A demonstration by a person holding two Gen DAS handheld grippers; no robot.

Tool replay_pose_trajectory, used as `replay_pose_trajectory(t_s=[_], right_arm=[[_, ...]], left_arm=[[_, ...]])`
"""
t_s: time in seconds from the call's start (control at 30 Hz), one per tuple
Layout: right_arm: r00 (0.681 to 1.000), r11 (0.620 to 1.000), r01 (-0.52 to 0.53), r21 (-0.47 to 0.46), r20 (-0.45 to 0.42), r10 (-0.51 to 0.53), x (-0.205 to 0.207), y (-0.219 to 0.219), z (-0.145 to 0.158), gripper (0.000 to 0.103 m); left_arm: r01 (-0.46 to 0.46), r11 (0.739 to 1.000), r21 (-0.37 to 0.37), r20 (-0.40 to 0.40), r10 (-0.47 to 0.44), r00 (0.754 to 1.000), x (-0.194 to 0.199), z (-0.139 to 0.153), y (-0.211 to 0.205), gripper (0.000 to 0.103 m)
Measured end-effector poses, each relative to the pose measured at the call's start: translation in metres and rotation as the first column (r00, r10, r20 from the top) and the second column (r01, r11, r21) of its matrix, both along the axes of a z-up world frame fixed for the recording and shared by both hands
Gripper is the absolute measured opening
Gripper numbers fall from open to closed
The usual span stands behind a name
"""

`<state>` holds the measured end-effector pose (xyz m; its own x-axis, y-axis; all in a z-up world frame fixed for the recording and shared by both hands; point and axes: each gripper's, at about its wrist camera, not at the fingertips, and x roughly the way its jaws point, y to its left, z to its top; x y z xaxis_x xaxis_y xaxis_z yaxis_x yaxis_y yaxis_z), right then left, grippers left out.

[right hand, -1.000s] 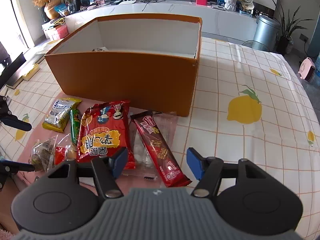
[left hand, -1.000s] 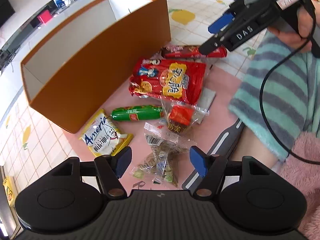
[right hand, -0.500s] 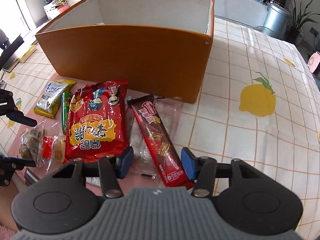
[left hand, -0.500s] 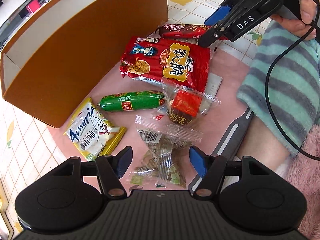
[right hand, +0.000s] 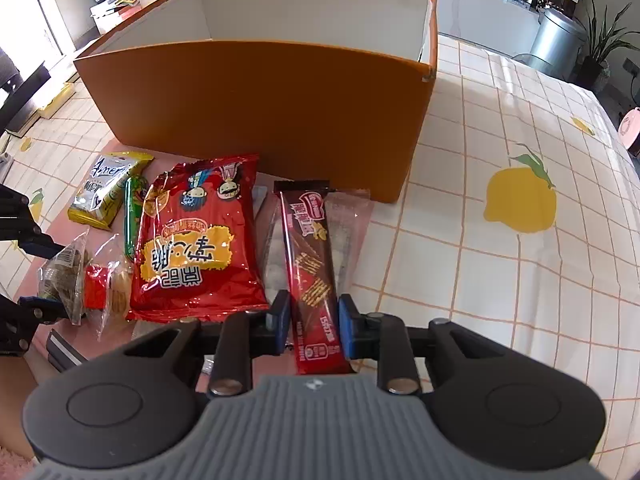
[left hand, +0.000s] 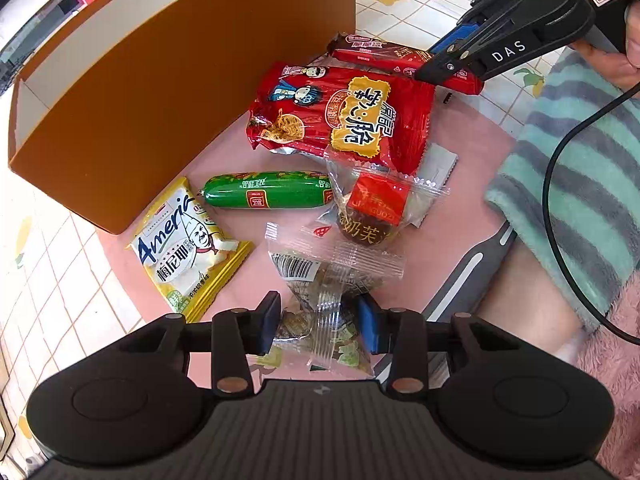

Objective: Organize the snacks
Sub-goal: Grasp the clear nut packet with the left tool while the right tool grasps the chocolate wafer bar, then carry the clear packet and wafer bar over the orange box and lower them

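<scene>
Several snacks lie on a pink mat point(left hand: 472, 168) in front of an orange box point(left hand: 168, 80), which also shows in the right wrist view point(right hand: 260, 108). My left gripper point(left hand: 318, 322) is shut on a clear packet of green-brown snacks point(left hand: 320, 300). My right gripper point(right hand: 314, 326) is shut on the near end of a long red-brown wafer bar point(right hand: 310, 264). Between them lie a big red noodle bag point(left hand: 344, 116), a green sausage point(left hand: 266, 195), a yellow sachet point(left hand: 184, 252) and a clear pastry packet with a red label point(left hand: 376, 204).
The table has a white cloth with an orange grid and lemon prints point(right hand: 520, 204). A striped sleeve point(left hand: 568, 184) and a black cable point(left hand: 560, 160) are at the right of the left wrist view. A kitchen counter point(right hand: 480, 4) stands behind the box.
Both grippers moved down and forward onto the snacks and their jaws closed, the left on the clear green-brown packet, the right on the wafer bar.
</scene>
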<state>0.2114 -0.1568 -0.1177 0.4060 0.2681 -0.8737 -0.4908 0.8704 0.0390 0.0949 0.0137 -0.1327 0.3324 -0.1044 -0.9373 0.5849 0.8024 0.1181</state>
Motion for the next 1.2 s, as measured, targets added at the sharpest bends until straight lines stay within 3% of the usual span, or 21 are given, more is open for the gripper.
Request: replay_pose_trajectory(t_s=[0.33, 0.53, 0.93, 1.2], right_arm=[[1.000, 1.000, -0.002, -0.001, 0.027, 0.002, -0.010, 0.000, 0.008, 0.021], [0.999, 1.000, 0.008, 0.005, 0.035, -0.008, -0.025, -0.003, 0.021, 0.021], [0.993, 0.999, -0.022, 0.034, 0.119, 0.018, -0.066, -0.010, 0.078, 0.020], [0.979, 0.998, -0.049, 0.047, 0.201, 0.038, -0.070, -0.010, 0.123, 0.020]], left_arm=[[-0.085, 0.996, -0.017, 0.038, 0.086, 0.996, -0.008, 0.020, 0.000, 0.044], [-0.150, 0.988, -0.039, 0.068, 0.153, 0.986, -0.016, 0.047, 0.004, 0.044], [-0.174, 0.975, -0.140, 0.152, 0.195, 0.969, -0.024, 0.108, -0.004, 0.044], [-0.226, 0.948, -0.223, 0.236, 0.277, 0.931, -0.012, 0.147, -0.003, 0.044]])
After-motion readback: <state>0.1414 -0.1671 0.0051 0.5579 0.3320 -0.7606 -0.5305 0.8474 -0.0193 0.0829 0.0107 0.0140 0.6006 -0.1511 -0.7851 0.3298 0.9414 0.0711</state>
